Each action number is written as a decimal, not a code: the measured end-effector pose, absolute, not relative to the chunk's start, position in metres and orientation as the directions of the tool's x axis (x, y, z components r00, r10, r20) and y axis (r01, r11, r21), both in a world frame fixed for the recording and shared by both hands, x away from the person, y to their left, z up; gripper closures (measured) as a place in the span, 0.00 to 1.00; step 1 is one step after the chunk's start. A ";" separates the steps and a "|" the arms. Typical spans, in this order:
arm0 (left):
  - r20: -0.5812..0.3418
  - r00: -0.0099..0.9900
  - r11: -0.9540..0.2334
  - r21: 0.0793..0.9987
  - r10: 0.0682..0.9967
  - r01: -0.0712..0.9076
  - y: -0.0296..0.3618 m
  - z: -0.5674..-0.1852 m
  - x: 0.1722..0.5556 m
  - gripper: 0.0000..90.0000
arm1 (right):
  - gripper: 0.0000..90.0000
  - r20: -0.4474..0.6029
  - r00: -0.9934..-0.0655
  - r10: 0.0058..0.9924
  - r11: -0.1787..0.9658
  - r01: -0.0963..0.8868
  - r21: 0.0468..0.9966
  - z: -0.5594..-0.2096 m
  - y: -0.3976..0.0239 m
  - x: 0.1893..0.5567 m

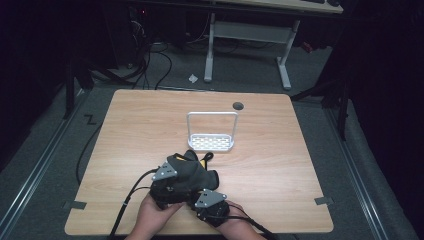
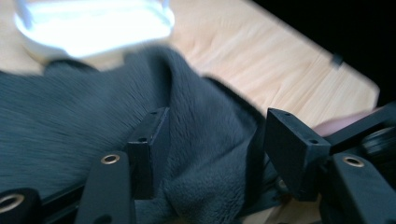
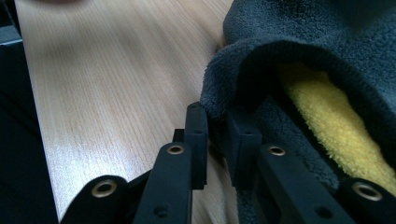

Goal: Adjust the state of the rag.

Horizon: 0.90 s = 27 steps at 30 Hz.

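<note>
On the near part of the wooden table [image 1: 280, 150], a dark grey fleece cloth [image 1: 192, 172] lies before a white rack [image 1: 212, 142]. The right gripper [image 3: 217, 128] pinches its edge; the left gripper [image 2: 212, 140] straddles a fold, jaws spread.

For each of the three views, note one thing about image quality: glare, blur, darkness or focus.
High view: the wooden table is lit, the room around it nearly black. Left gripper view: the white rack is blown out by glare and the grey cloth is smeared by blur. Right gripper view: the cloth's nap and yellow lining are sharp; the table's far end is soft.
</note>
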<state>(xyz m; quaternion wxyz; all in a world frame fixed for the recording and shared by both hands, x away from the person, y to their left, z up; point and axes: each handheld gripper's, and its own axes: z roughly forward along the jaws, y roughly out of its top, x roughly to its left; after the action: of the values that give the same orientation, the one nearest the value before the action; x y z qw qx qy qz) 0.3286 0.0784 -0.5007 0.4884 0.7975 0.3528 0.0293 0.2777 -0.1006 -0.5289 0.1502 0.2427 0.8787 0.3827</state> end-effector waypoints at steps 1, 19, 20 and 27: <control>-0.284 0.747 -0.304 0.783 0.601 0.542 0.074 -0.507 0.330 0.52 | 0.77 -0.058 -0.840 0.540 0.578 0.320 0.751 -0.526 -0.104 0.276; -0.201 0.748 -0.297 0.829 0.633 0.473 0.082 -0.504 0.331 0.92 | 0.83 -0.020 -0.665 0.746 0.422 0.449 0.787 -0.510 -0.184 0.303; -0.188 0.749 -0.293 0.838 0.635 0.460 0.083 -0.501 0.330 0.92 | 0.83 -0.020 -0.665 0.746 0.422 0.449 0.787 -0.510 -0.184 0.303; -0.192 0.721 -0.239 0.860 0.666 0.450 0.098 -0.493 0.329 0.92 | 0.60 0.031 -0.721 0.692 0.439 0.454 0.775 -0.517 -0.148 0.297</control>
<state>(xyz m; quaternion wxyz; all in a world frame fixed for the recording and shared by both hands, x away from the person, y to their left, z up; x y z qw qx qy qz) 0.3290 0.0984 -0.4927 0.5025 0.7797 0.3578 0.1072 0.2967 -0.1480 -0.5165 0.1475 0.3432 0.8353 0.4035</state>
